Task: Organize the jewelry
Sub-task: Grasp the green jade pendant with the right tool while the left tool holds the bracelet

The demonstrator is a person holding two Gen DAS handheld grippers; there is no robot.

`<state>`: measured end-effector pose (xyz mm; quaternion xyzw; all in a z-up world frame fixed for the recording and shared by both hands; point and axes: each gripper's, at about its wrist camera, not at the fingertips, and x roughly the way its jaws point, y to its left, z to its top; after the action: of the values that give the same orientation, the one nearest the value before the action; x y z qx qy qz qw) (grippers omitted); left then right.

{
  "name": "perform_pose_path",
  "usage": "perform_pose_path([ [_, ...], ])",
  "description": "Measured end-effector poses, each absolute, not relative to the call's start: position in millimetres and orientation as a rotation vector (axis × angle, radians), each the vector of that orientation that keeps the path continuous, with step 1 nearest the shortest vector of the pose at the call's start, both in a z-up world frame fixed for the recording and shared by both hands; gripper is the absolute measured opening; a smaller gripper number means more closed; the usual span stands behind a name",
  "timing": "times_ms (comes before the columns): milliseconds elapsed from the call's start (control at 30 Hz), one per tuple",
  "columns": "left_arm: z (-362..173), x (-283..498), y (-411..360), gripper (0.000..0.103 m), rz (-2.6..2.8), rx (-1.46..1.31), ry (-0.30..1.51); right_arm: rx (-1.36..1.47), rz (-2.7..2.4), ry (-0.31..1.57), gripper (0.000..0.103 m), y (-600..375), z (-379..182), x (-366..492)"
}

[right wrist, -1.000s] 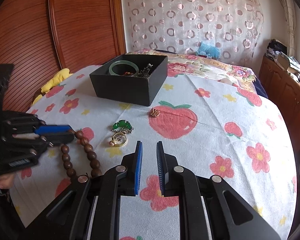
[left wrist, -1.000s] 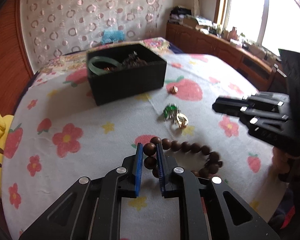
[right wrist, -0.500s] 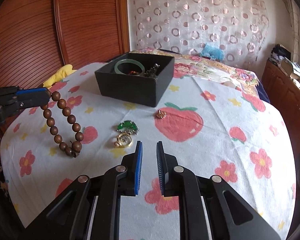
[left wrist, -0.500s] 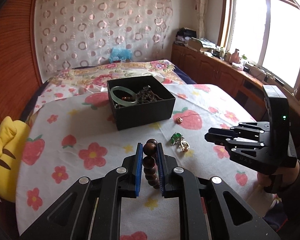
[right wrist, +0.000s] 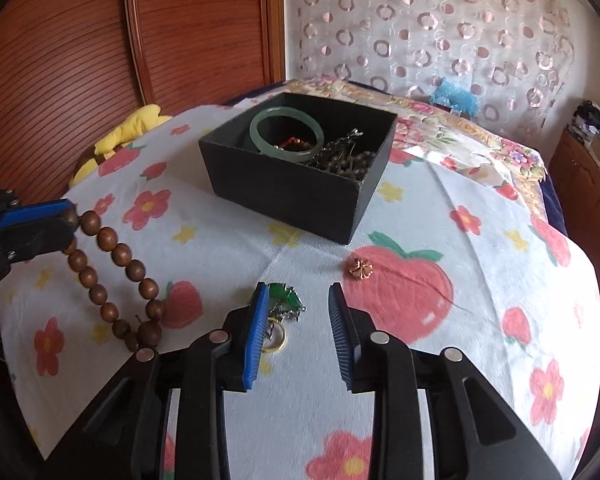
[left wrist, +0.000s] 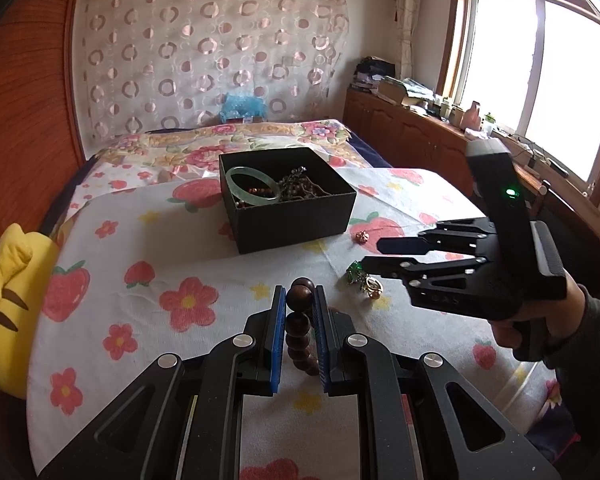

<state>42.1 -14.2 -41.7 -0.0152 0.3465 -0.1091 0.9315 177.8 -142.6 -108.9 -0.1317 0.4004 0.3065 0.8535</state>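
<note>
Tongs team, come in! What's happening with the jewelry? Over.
Left tongs shut on bead bracelet, lifted. Right tongs open over green pendant. Black box path unobstructed.

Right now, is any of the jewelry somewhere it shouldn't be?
Yes. Three small pieces lie loose on the cloth, outside the black box: a green pendant, a gold ring beside it, and a small gold flower charm. The wooden bead bracelet dangles from the left gripper, not yet boxed.
</note>
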Motion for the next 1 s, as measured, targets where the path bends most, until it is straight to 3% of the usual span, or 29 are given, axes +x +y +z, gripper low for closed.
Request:
perform_pose_path([
  [467, -47, 42, -13, 0.012, -0.223, -0.04, 0.715, -0.318, 0.671, 0.869, 0.033, -125, -119, 187],
  [533, -47, 42, -13, 0.013, -0.223, -0.04, 0.715, -0.319, 0.676, 0.87, 0.018, -125, -118, 188],
  [633, -48, 42, -13, 0.012, -0.22, -0.042, 0.715, -0.312, 0.692, 0.877, 0.009, -127, -117, 188],
  [1000, -44, 45, -8, 0.012, -0.216, -0.045, 0.706, -0.269, 0.696, 0.776, 0.009, -140, -82, 177],
])
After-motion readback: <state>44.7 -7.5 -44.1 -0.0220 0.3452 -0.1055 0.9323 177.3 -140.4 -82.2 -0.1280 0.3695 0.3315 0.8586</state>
